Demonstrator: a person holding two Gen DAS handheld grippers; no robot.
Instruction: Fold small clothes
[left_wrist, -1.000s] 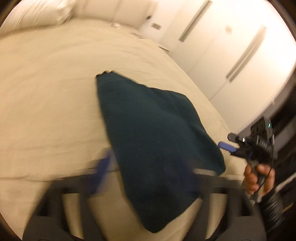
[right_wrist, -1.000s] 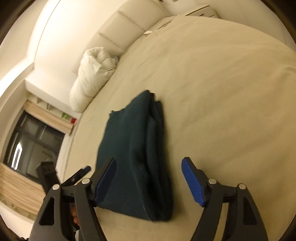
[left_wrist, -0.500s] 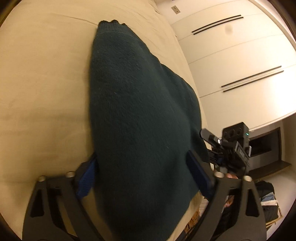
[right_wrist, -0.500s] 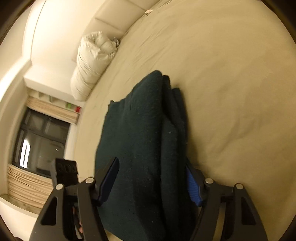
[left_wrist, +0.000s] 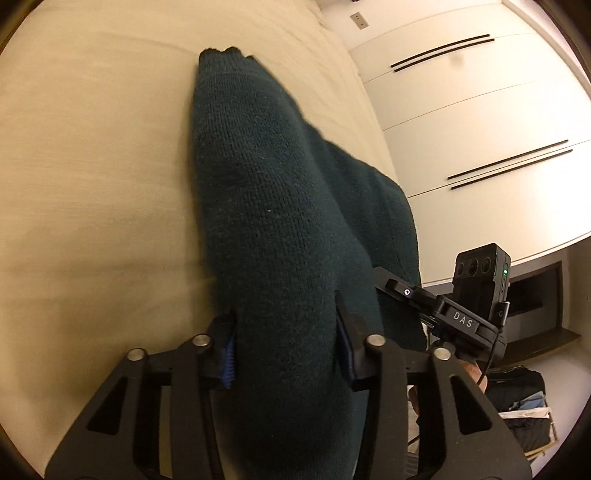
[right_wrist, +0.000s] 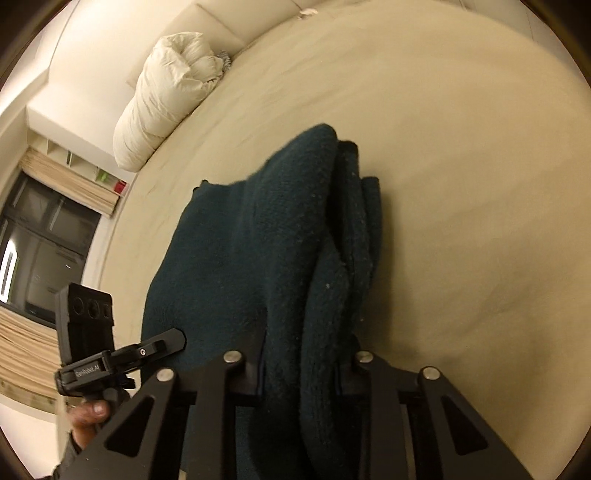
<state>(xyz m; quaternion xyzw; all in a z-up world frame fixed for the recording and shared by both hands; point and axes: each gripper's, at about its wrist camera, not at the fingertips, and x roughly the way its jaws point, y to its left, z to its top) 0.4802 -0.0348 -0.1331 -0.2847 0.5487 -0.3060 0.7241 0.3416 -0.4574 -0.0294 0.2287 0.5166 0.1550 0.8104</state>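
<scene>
Dark-green knit garment (left_wrist: 280, 229) lies on the bed (left_wrist: 92, 166), its near edge bunched between my fingers. My left gripper (left_wrist: 286, 350) and right gripper (right_wrist: 299, 369) have just been closing and now both pinch that edge, side by side. I judge this the grasp before a fold: next, lift evenly and carry it away from me.
</scene>
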